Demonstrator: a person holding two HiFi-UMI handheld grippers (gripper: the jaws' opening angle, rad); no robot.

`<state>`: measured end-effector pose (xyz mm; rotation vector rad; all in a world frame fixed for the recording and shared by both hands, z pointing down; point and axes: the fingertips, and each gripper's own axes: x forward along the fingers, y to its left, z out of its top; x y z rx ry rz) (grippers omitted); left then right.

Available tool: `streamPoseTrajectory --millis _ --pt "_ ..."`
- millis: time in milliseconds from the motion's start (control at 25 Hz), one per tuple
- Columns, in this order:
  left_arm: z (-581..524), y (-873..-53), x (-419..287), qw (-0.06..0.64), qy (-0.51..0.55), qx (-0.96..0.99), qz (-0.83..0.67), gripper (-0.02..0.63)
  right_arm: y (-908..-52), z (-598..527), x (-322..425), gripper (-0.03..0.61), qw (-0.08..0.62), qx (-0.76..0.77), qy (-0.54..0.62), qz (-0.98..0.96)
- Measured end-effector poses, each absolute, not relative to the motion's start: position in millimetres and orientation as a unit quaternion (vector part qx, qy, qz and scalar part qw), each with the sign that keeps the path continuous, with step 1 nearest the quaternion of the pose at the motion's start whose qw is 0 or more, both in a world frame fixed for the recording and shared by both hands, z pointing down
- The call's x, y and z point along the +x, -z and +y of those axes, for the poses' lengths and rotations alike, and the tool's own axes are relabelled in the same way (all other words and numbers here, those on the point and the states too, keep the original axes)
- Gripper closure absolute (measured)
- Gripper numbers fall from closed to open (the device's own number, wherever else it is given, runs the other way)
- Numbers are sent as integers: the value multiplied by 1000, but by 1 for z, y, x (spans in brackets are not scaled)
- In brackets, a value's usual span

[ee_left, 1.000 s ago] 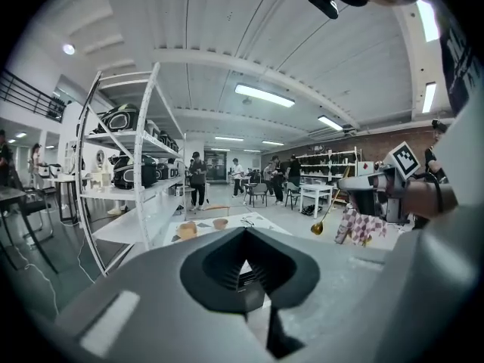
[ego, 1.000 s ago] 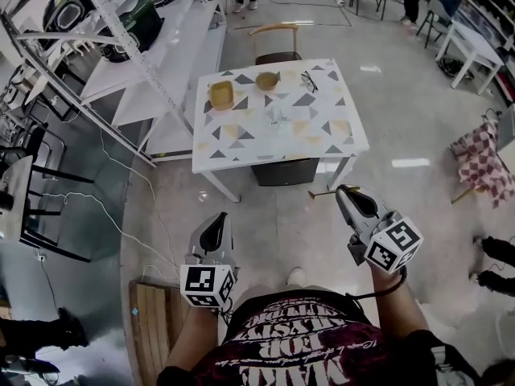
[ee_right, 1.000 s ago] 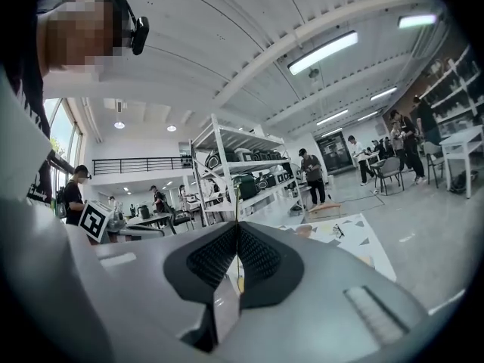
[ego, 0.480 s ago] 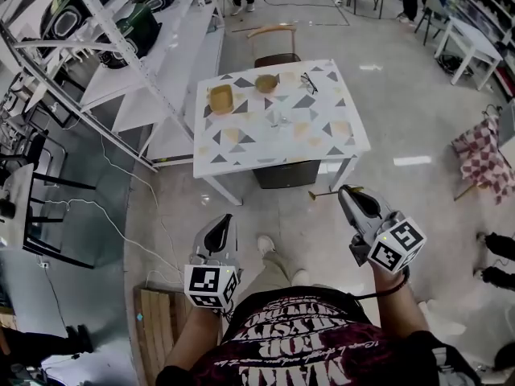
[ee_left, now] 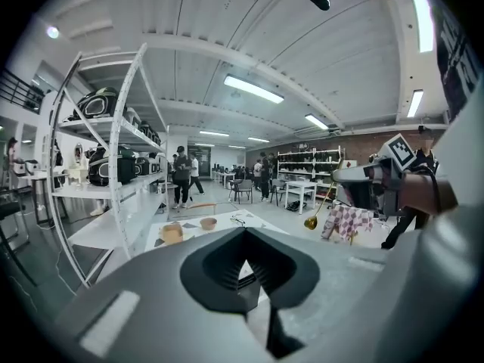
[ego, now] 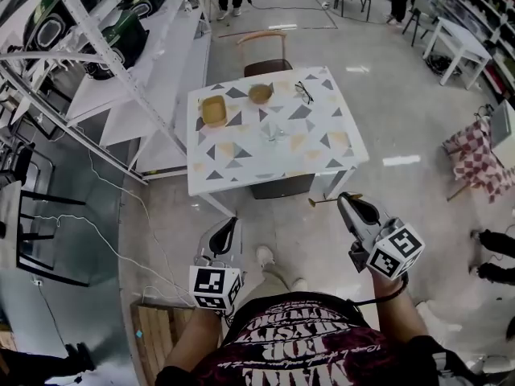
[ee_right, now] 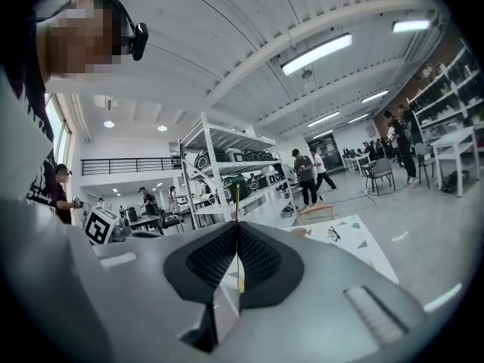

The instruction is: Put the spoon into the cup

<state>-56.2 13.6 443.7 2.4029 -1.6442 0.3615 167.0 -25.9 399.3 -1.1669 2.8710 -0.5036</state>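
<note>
My right gripper (ego: 348,199) is shut on the handle of a gold spoon (ego: 325,201), whose bowl sticks out to the left over the floor. In the right gripper view the thin handle (ee_right: 237,203) stands upright between the closed jaws. My left gripper (ego: 230,225) is shut with nothing in it, and its view shows the spoon's bowl (ee_left: 311,222) hanging off to the right. Ahead stands a triangle-patterned table (ego: 322,147) with a tan cup-like vessel (ego: 213,109), a tan bowl (ego: 260,93) and a small clear glass (ego: 275,132). Both grippers are well short of the table.
Glasses (ego: 304,92) lie near the table's far edge, and a wooden chair (ego: 264,48) stands behind it. White metal shelving (ego: 121,71) runs along the left. A dark box (ego: 282,186) sits under the table, a checked cloth (ego: 476,155) at right, and a wooden pallet (ego: 157,332) by my left foot.
I have stepped toward the table, which sits nearer and lower in the head view. Both grippers keep the same pose, and the spoon stays in the right one.
</note>
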Motion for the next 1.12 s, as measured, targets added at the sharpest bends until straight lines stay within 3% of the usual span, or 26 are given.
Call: streamPoseTrajectory --millis 1120 --pt "-129 -453 -91 111 -130 837 -520 614 -405 -154 117 546 -6 -394 173 903"
